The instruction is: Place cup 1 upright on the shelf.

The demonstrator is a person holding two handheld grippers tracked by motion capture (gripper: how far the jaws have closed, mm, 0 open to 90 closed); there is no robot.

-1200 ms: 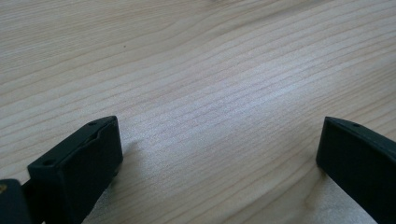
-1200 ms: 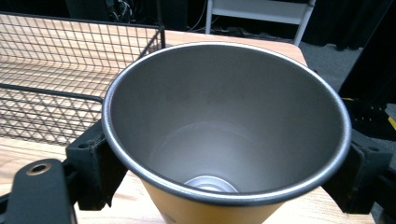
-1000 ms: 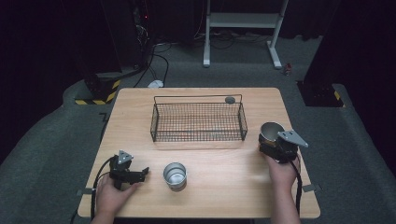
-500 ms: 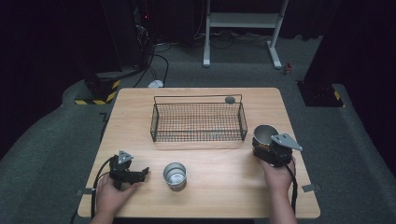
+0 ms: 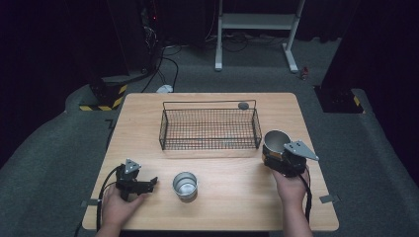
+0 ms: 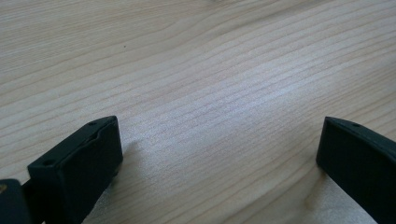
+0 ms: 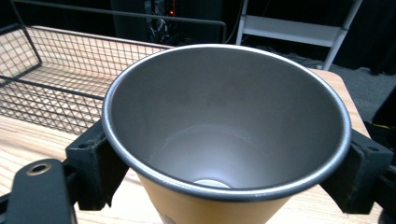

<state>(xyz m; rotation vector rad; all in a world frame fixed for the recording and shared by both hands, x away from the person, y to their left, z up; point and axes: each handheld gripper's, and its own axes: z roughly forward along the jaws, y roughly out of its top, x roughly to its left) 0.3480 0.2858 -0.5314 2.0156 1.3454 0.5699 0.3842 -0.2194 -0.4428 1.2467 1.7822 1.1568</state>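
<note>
Metal cup (image 5: 275, 140), yellow-sided, clamped between the jaws of right gripper (image 5: 282, 159), just beside the right end of wire basket (image 5: 209, 129). Left to right: left gripper (image 5: 141, 184), jaws spread wide with nothing between them, low over bench (image 5: 232, 197); second steel cup (image 5: 185, 184) upright at front centre.

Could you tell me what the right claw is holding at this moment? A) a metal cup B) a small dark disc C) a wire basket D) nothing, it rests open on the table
A: the right claw has its jaws closed against both sides of the metal cup, held beside the wire basket.
</note>
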